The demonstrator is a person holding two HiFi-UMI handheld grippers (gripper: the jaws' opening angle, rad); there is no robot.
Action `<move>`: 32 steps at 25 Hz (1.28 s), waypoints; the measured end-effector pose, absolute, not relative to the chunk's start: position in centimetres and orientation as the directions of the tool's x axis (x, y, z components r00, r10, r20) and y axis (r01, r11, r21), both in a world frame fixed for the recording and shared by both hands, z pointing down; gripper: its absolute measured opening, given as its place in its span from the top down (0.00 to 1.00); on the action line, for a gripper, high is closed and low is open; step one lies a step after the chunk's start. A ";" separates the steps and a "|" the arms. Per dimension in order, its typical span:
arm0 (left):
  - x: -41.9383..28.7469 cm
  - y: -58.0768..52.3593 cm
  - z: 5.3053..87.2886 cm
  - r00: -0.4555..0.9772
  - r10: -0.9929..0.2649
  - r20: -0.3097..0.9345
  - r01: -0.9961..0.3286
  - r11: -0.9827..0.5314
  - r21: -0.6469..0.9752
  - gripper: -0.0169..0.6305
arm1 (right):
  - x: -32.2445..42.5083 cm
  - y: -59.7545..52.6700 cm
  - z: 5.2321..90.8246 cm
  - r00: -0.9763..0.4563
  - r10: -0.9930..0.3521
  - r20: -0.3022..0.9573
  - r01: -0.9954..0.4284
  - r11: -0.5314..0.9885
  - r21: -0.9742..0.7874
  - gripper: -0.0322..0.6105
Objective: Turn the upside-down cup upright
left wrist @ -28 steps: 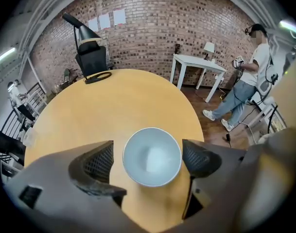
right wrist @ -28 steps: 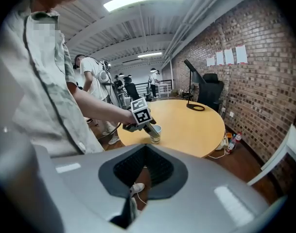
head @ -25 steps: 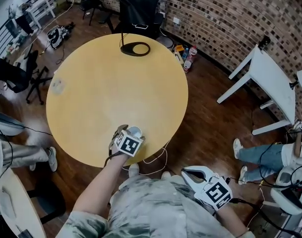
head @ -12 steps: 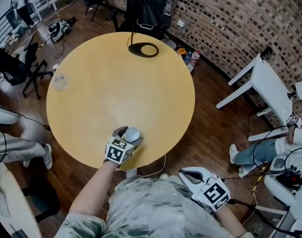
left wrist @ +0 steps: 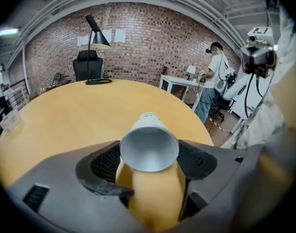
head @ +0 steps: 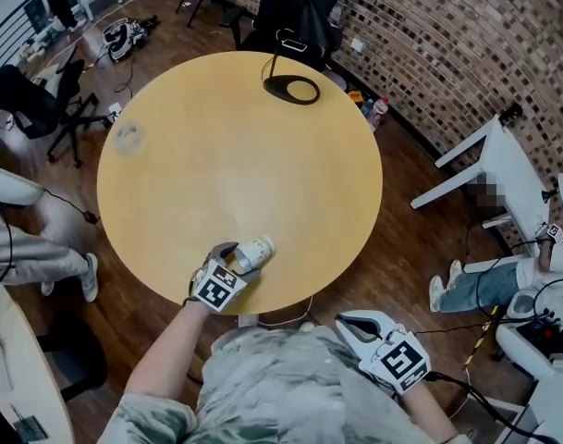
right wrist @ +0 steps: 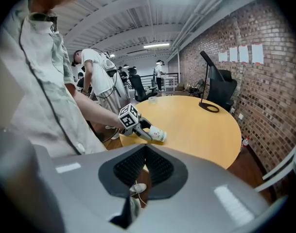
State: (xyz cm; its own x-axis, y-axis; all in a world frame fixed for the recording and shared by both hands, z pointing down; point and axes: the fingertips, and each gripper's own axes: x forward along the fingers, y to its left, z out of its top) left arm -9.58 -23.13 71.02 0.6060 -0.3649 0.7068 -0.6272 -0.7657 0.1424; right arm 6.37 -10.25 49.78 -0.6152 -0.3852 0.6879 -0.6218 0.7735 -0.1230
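A white paper cup point(head: 256, 250) lies tipped on its side between the jaws of my left gripper point(head: 247, 253), just above the near edge of the round wooden table point(head: 235, 137). In the left gripper view the cup point(left wrist: 148, 147) turns its open mouth toward the camera and its base points away, with both pads pressed on its sides. The right gripper view shows that same cup point(right wrist: 157, 134) in the left gripper point(right wrist: 150, 132). My right gripper point(head: 353, 326) hangs off the table by the person's body, its jaws point(right wrist: 147, 152) together with nothing held.
A black desk lamp base point(head: 295, 89) stands at the table's far edge, with a black chair point(head: 299, 7) behind it. A small clear container point(head: 128, 137) sits at the table's left. A white side table point(head: 503, 183) and seated people are to the right.
The cup stood mouth-down between the left jaws; now they grip it and it is tipped onto its side. The left gripper has drawn back toward the table's near edge.
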 end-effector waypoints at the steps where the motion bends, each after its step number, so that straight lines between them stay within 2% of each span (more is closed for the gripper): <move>1: -9.7 -23.1 71.3 0.596 -0.358 0.719 -0.617 -0.777 0.123 0.41 | 6.2 -10.3 49.8 -0.613 -0.384 0.691 -0.624 0.772 -0.124 0.95; 15: -11.3 -22.9 72.4 0.547 -0.299 0.782 -0.588 -0.802 0.106 0.38 | 5.5 -10.2 49.3 -0.634 -0.407 0.658 -0.636 0.758 -0.143 0.95; 22: -11.0 -23.0 69.4 0.526 -0.312 0.791 -0.607 -0.789 0.093 0.26 | 7.3 -10.7 48.7 -0.608 -0.444 0.658 -0.668 0.735 -0.121 0.95; 27: -8.1 -24.7 65.9 0.414 -0.279 0.866 -0.603 -0.797 0.031 0.27 | 8.9 -10.1 49.3 -0.619 -0.452 0.642 -0.670 0.731 -0.131 0.95; 32: -5.7 -25.6 68.7 0.224 -0.132 0.966 -0.514 -0.858 0.002 0.39 | 10.2 -9.7 49.0 -0.619 -0.456 0.639 -0.671 0.730 -0.129 0.95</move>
